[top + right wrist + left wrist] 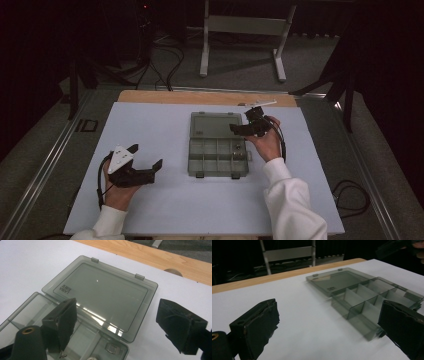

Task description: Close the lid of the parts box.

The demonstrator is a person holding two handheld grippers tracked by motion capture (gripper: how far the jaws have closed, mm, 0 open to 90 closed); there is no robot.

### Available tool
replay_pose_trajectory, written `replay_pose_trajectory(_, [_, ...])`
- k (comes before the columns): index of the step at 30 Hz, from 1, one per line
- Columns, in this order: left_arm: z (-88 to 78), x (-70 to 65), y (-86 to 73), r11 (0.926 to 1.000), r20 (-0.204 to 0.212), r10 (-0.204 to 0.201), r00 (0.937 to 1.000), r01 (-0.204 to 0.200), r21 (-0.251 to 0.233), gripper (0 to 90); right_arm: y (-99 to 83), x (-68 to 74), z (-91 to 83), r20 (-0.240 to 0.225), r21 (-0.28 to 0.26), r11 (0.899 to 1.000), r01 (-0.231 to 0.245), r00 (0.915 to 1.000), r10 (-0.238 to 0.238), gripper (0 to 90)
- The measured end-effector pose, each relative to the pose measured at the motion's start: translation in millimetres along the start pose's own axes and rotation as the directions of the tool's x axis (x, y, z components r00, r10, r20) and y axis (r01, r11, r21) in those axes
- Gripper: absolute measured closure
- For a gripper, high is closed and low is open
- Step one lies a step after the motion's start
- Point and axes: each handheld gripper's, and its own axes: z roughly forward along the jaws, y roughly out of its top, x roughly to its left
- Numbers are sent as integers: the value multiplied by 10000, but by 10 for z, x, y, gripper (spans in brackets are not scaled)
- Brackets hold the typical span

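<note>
A smoky clear plastic organizer box (218, 156) lies in the middle of the white table, its lid (215, 125) flung open flat toward the far side. Dividers split the tray (364, 305) into several compartments. Small metal parts (238, 148) sit in the right-hand compartments, and two of them (111, 348) show under the right gripper. My right gripper (239, 127) hovers open above the box's right far corner, over the lid (100, 296) hinge. My left gripper (146, 156) rests open on the table left of the box, nothing between its fingers (255, 326).
The white sheet (150, 130) covers a wooden table whose bare far edge (200, 97) shows. A white strip (259, 104) lies at that edge behind the right gripper. Beyond stand a metal frame (242, 35) and floor cables (167, 60).
</note>
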Motion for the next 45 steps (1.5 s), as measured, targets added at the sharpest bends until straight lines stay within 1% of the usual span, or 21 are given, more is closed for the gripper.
replay_pose_trajectory(5, [284,-195,67,9990,447,373,9983,-384,237,34,-16,-25,47,33,47,9999,-160,9999,160,195])
replay_pose_trajectory(7, [377,-252,69,9989,525,366,9979,-380,265,38,-23,-32,67,72,57,9998,-194,9998,193,206])
replay_pose_trajectory(8, [377,-252,69,9989,525,366,9979,-380,265,41,-23,-32,67,72,57,9998,-194,9998,193,206])
replay_pose_trajectory(9, [464,-304,64,9990,606,312,9977,-331,307,43,-27,-38,84,65,64,9998,-209,9998,209,213])
replay_pose_trajectory(11, [549,-349,52,9987,709,279,9971,-308,394,45,-29,-44,102,122,88,9997,-212,9997,210,219])
replay_pose_trajectory(12, [549,-349,52,9987,709,279,9971,-308,394,47,-29,-44,102,122,88,9997,-212,9997,210,219])
replay_pose_trajectory(17, [725,-454,-8,9964,868,199,9960,-269,805,60,-48,-54,148,214,37,9997,-262,9994,261,263])
replay_pose_trajectory(18, [750,-472,-23,9954,924,198,9955,-283,917,81,-59,-65,171,181,94,9993,-364,9992,362,273])
replay_pose_trajectory(19, [793,-517,-54,9929,783,219,9967,-309,1145,107,-65,-69,181,176,118,9992,-385,9991,383,276])
replay_pose_trajectory(22, [826,-548,-86,9910,738,240,9970,-335,1300,171,-89,-84,209,196,165,9987,-489,9986,486,287])
replay_pose_trajectory(23, [854,-572,-104,9890,627,234,9978,-322,1442,195,-98,-94,217,189,179,9986,-500,9986,497,289])
replay_pose_trajectory(27, [885,-591,-123,9870,654,156,9977,-258,1586,300,-138,-135,252,197,312,9975,-641,9978,635,289])
replay_pose_trajectory(29, [915,-608,-146,9832,798,114,9967,-257,1808,359,-164,-150,268,203,374,9964,-755,9970,748,289])
replay_pose_trajectory(31, [931,-632,-162,9787,729,335,9968,-475,1995,397,-195,-163,287,108,438,9955,-845,9964,841,287])
replay_pose_trajectory(34, [951,-651,-183,9742,662,394,9970,-530,2194,468,-243,-179,329,116,566,9941,-927,9957,921,284])
replay_pose_trajectory(36, [957,-654,-191,9729,676,364,9970,-508,2256,500,-259,-187,344,103,640,9929,-1003,9950,998,284])
replay_pose_trajectory(37, [976,-659,-206,9691,654,353,9972,-502,2416,512,-285,-204,369,27,711,9910,-1137,9935,1138,284])
replay_pose_trajectory(38, [976,-659,-206,9691,654,353,9972,-502,2416,522,-294,-208,378,26,784,9898,-1190,9929,1192,285])
replay_pose_trajectory(39, [989,-651,-215,9668,566,255,9981,-390,2526,532,-301,-211,389,3,865,9887,-1225,9924,1229,286])
replay_pose_trajectory(43, [997,-636,-226,9632,482,134,9987,-258,2677,576,-310,-209,407,32,985,9866,-1302,9914,1305,300])
replay_pose_trajectory(45, [1003,-643,-231,9614,503,178,9986,-309,2735,605,-312,-216,416,-4,1038,9850,-1378,9903,1386,307])
